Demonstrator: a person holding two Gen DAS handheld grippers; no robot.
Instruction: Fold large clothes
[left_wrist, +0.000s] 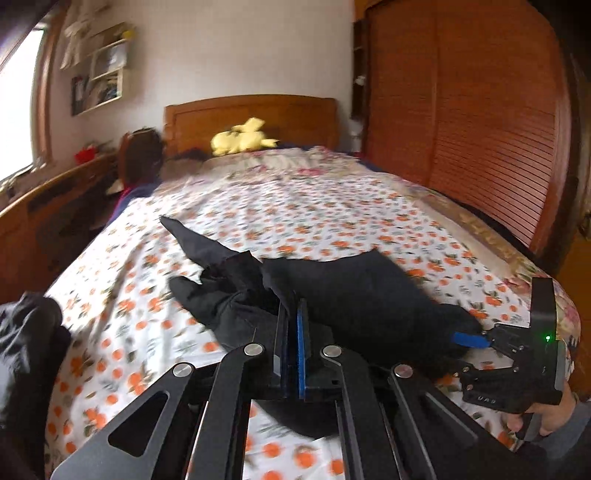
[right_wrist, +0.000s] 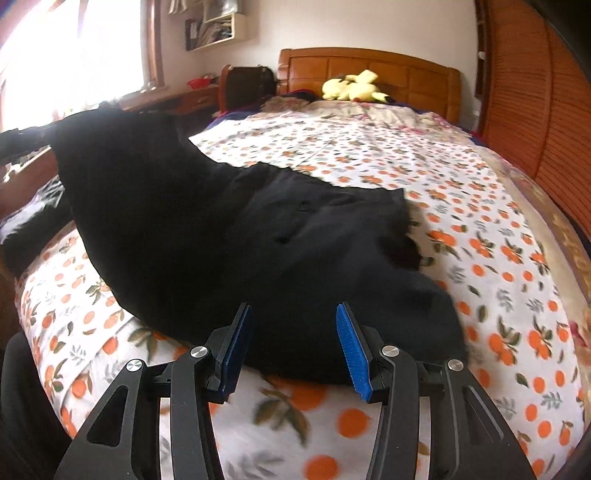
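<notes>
Bedroom walls, a wooden headboard (right_wrist: 369, 74) and a slatted wooden wardrobe (left_wrist: 480, 129) frame a bed (right_wrist: 369, 155) covered with a white sheet printed with oranges. On that sheet lies the black garment (right_wrist: 229, 236), bunched and creased across the near half of the bed, one narrow end trailing out toward the middle of the mattress. In the left wrist view the left hand-held gripper (left_wrist: 291, 314) has its blue-padded jaws pressed together on a fold of the black cloth, which rises from between them. The right hand-held gripper (right_wrist: 293, 332) sits at the garment's near edge with its jaws spread wide apart, dark fabric lying between and beyond them but nothing pinched; from the left wrist view it appears at the right edge of the bed, its blue pad touching the cloth. A yellow plush toy (left_wrist: 242, 140) rests against the headboard, a wall shelf (left_wrist: 103, 70) hangs by the bright window (right_wrist: 74, 48), and a wooden desk (left_wrist: 48, 206) runs along the left side.
</notes>
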